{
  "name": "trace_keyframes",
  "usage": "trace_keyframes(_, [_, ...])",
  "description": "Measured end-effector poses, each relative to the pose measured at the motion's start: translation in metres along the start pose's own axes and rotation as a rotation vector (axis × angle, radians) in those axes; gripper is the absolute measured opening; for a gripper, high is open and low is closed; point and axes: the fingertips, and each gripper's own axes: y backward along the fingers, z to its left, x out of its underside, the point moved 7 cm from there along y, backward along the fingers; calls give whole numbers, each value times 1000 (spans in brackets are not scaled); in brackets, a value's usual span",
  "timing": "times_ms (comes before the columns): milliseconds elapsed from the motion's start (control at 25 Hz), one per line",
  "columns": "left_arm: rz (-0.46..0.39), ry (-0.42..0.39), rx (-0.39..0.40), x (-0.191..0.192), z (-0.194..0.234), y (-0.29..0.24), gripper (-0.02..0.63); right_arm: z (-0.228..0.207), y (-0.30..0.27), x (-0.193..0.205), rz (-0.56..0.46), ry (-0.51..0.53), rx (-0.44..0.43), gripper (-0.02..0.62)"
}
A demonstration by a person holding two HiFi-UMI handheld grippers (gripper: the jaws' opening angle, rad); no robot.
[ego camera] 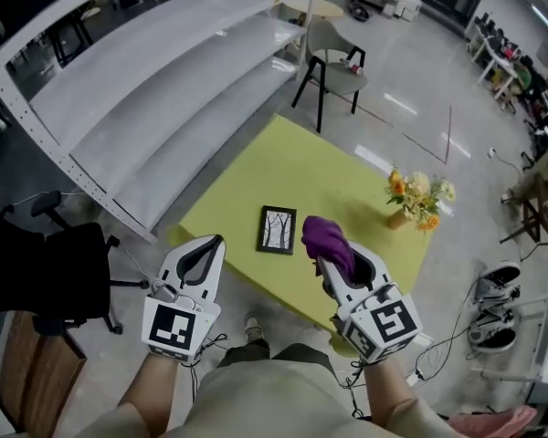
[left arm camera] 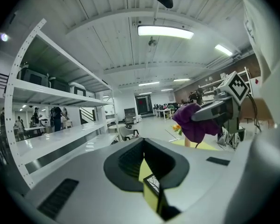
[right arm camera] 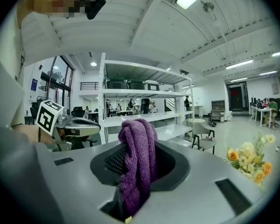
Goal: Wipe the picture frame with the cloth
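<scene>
A small black picture frame [ego camera: 277,230] with a pale print lies flat on the yellow-green table [ego camera: 256,185]. My right gripper [ego camera: 323,255] is shut on a purple cloth [ego camera: 327,241], which bunches up over its jaws just right of the frame and above the table. In the right gripper view the cloth [right arm camera: 137,164] hangs between the closed jaws. My left gripper [ego camera: 217,242] hovers over the table's near-left corner, left of the frame, shut with nothing in it. Through its narrow slit in the left gripper view, a corner of the frame [left arm camera: 152,183] shows.
A vase of yellow and orange flowers [ego camera: 418,197] stands at the table's right side. Behind the table is a grey chair [ego camera: 333,69]. Long white shelving [ego camera: 155,89] runs along the left, with a black office chair [ego camera: 68,263] near it. Cables lie on the floor at the right.
</scene>
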Motion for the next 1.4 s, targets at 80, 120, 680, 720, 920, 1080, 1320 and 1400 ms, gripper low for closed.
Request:
trace_keyframes(80, [5,20,-3,5,7,-10,8,-5,-12,-1,15,13,1,103])
trace_keyframes(120, [11,32,1,9,10,-16,8,-8,-18,0,27,24,4,104])
trace_keyframes(680, [153,71,87,72,15,-109,8,-61,-128,52,216,67,-77,104])
trace_keyframes(720, [168,81,90,78,14,-115,8,-65,-136,57,231,61,-89,104])
trace_keyframes(920, [252,125,103,115,11,-147,8,-79,-179,84,300,58,-146,104])
trace_keyframes(1080, [315,168,120,146,7,-171,8,-86,-214,113,360,55,-179,104])
trace_keyframes(1320, [415,220,146,196,0,-201,8,-92,-251,162,462,50,-224,104])
trace_keyframes(1400, [446,237,152,211,-3,-210,8,-93,-261,177,496,54,-238,104])
